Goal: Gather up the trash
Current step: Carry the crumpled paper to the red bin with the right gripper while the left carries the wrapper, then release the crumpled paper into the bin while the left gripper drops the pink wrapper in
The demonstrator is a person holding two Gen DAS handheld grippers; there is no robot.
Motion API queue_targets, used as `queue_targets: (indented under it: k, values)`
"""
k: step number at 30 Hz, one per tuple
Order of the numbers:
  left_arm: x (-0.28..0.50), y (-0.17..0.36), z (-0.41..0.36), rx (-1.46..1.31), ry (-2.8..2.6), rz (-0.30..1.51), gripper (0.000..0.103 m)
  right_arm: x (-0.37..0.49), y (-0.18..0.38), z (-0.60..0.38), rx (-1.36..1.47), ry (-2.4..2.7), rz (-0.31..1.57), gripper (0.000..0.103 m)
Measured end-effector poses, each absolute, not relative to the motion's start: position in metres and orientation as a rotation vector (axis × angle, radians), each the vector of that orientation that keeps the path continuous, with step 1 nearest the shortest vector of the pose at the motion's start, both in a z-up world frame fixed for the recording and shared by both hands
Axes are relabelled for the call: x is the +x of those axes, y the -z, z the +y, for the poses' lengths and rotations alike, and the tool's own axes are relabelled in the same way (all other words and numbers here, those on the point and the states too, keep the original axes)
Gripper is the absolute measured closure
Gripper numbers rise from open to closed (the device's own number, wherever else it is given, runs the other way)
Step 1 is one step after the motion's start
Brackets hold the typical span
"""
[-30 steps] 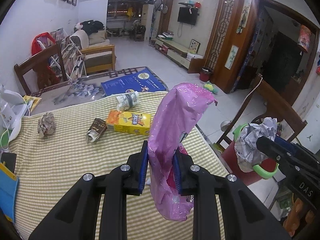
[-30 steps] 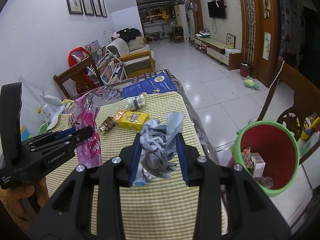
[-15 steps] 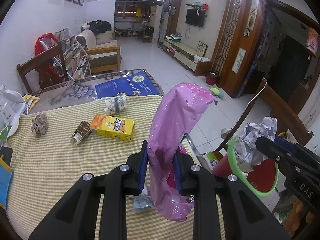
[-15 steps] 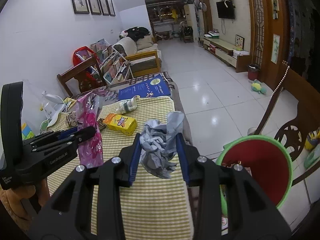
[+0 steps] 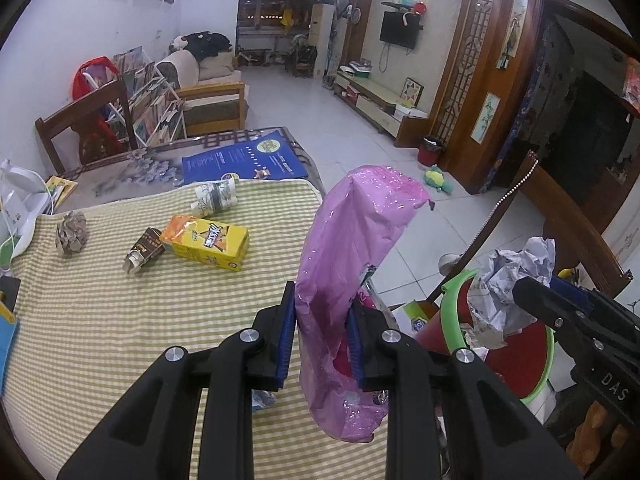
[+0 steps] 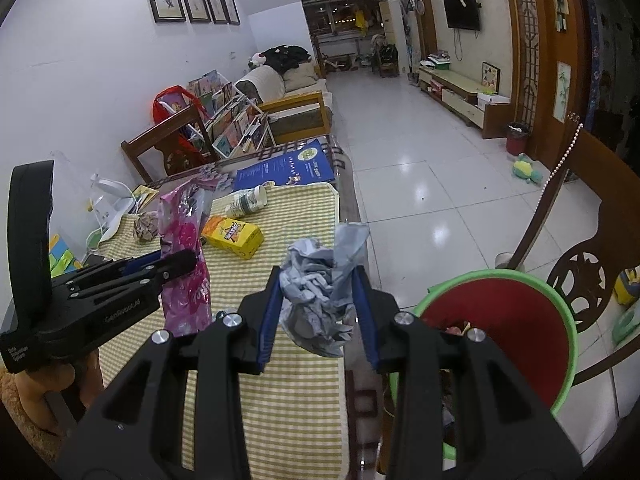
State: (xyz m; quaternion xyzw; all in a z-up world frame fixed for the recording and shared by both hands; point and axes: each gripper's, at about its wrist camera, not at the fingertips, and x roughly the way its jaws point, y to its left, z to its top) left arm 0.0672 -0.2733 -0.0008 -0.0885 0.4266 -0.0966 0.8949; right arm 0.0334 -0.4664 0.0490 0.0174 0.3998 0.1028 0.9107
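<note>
Trash fills both tools: the left gripper [image 5: 320, 342] is clamped on a pink plastic bag [image 5: 356, 248] that stands up between its blue pads at the centre of the left wrist view, and the right gripper [image 6: 318, 312] is clamped on a crumpled grey paper wad [image 6: 320, 292] at the centre of the right wrist view. In the right wrist view the wad hangs over the right edge of the tabletop [image 6: 288, 396], just beside a red bin with a green rim [image 6: 516, 344] at lower right, which already has some scraps inside. On the striped cloth in the left half of the left wrist view lie a yellow carton [image 5: 206, 242], a small brown carton [image 5: 144, 250] touching its left end, a paper cup [image 5: 214, 198] on its side farther back, and a brown paper ball [image 5: 72, 232] toward the left edge. A blue booklet [image 5: 244, 160] rests beyond the cloth.
</note>
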Motion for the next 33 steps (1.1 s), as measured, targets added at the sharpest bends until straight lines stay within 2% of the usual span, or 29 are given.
queue_targets:
  k: [21, 33]
  values:
    - [0.08, 0.004, -0.359, -0.124, 0.336, 0.921, 0.082, 0.028, -0.028, -0.58, 0.133, 0.029, 0.879, 0.069]
    - [0.092, 0.019, -0.443, -0.065, 0.573, 0.974, 0.082, 0.02, -0.017, -0.643, 0.185, 0.171, 0.897, 0.069]
